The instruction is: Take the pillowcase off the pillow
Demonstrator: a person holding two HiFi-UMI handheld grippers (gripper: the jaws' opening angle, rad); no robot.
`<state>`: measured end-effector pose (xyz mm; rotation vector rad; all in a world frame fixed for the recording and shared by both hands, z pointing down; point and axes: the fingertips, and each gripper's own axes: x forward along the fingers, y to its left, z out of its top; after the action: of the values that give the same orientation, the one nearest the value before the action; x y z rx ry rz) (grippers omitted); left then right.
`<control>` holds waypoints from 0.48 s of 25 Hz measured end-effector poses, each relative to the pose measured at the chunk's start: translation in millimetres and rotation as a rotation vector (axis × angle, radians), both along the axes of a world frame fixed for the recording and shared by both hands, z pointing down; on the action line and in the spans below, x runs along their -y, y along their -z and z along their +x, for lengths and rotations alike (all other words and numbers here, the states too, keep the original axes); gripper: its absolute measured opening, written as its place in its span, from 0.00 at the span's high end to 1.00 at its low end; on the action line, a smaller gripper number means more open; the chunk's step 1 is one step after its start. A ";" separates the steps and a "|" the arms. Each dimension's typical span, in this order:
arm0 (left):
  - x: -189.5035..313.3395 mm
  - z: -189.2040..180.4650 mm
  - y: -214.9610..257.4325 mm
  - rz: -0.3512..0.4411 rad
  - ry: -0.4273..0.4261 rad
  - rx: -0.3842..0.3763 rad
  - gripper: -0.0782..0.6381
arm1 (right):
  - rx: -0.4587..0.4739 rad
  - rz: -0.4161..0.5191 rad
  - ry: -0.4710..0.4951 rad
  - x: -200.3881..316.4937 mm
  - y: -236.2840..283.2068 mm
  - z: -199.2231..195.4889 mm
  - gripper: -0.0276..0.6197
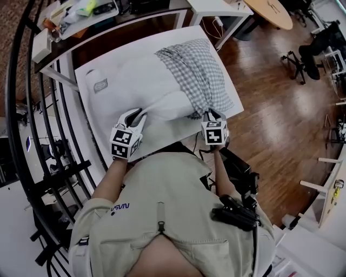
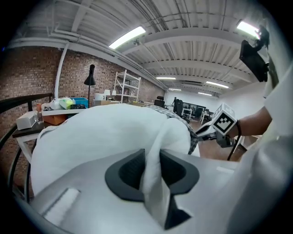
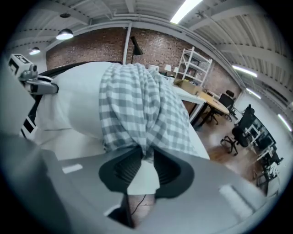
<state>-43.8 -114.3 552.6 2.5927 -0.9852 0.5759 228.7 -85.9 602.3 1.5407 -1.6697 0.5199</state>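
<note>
A white pillow (image 1: pixel 135 81) lies on a white table (image 1: pixel 167 132), its far right half still inside a grey-and-white checked pillowcase (image 1: pixel 203 73). My left gripper (image 1: pixel 141 114) is at the pillow's near bare corner, and a fold of white pillow cloth (image 2: pixel 155 151) is pinched between its pads. My right gripper (image 1: pixel 212 113) is at the near end of the pillowcase, shut on its bunched checked edge (image 3: pixel 144 151). In the left gripper view the right gripper (image 2: pixel 203 132) shows beyond the pillow (image 2: pixel 100 132). The right gripper view shows the left gripper (image 3: pixel 43 84) beside the pillow (image 3: pixel 73 105).
A black curved railing (image 1: pixel 32 135) runs along the left. A cluttered desk (image 1: pixel 81 16) stands behind the table, with a round wooden table (image 1: pixel 273 12) and office chairs (image 1: pixel 316 51) on the wooden floor to the right. The table's near edge is against the person's body.
</note>
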 end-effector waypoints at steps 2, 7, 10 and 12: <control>-11.1 4.1 8.6 -0.005 -0.025 -0.013 0.71 | 0.026 0.006 0.019 -5.8 12.6 -1.5 0.76; -35.5 5.6 67.5 0.061 -0.051 -0.077 0.68 | 0.110 0.168 0.123 -0.3 90.4 -18.9 0.73; -28.4 -1.0 102.0 0.124 0.012 -0.107 0.71 | 0.135 0.286 0.203 38.4 134.6 -23.5 0.73; -5.9 -5.6 116.3 0.163 0.072 -0.096 0.67 | 0.160 0.326 0.263 77.6 151.7 -29.8 0.73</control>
<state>-49.4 -108.5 436.3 2.6840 -1.1310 0.3625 198.9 -163.5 450.6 1.5001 -2.1262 0.2439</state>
